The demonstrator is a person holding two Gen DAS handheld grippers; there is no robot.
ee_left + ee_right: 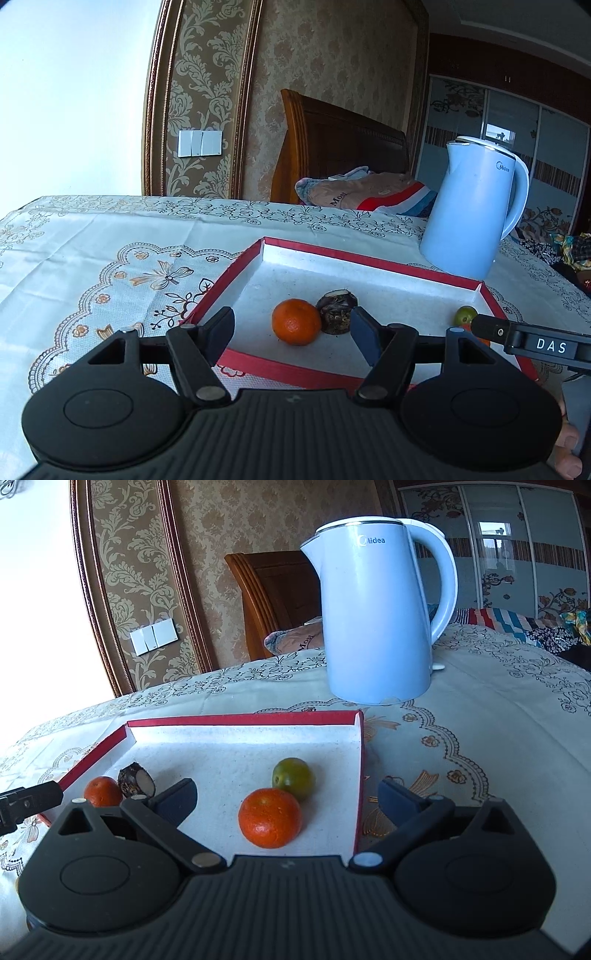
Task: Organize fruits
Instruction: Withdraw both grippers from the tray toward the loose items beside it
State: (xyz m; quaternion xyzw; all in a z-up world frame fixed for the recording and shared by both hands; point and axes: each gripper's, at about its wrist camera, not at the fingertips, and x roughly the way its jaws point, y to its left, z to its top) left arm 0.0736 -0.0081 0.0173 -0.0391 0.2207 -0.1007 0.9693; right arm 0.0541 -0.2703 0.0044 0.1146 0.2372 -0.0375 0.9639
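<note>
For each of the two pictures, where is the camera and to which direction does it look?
Left wrist: on the left tool, looking across the tray; fingertips show bottom right.
Right wrist: on the right tool, facing the kettle over the tray's right side.
Shared: tray, kettle, small orange, dark fruit, green fruit.

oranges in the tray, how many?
2. One orange at the tray's left side touching the dark fruit; the other orange at the right, before the green fruit.
</note>
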